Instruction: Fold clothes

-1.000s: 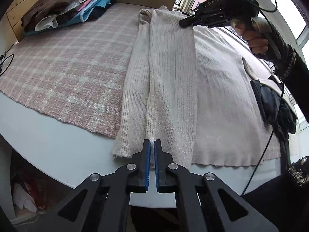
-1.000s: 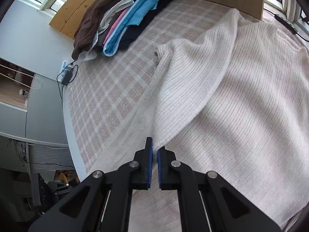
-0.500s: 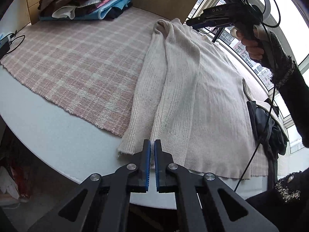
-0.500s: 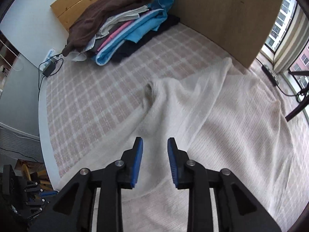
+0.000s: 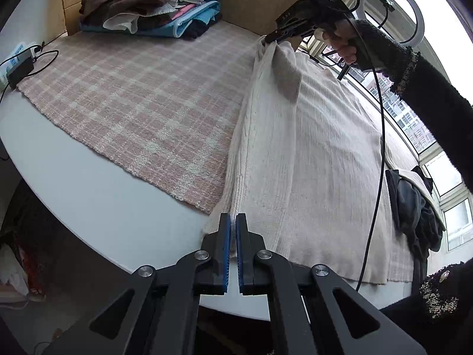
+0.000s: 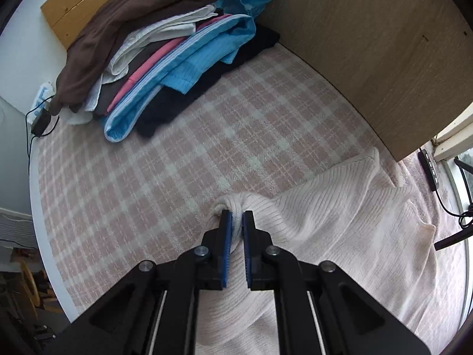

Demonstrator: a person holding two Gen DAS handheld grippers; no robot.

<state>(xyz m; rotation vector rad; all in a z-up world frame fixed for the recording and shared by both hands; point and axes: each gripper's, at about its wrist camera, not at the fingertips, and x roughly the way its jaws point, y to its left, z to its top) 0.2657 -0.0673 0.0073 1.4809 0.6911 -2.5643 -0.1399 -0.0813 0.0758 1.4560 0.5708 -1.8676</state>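
- Two tongs pinch one cream sweater [image 5: 319, 153], which lies on a pink checked cloth [image 5: 133, 94] over the white tabletop [image 5: 88, 195].
- Nearest, the left tongs [image 5: 233, 230] point steeply down, clamped tight on the sweater's hem at the tabletop's edge.
- Farther off, a hand [image 5: 340, 44] in a dark sleeve tilts the right tongs [image 6: 235, 224] down; their jaws are closing on a bunched fold, lifting it.
- Only the right view shows the clothes pile [image 6: 165, 59] closely; only the left shows a ring light [image 5: 390, 11].
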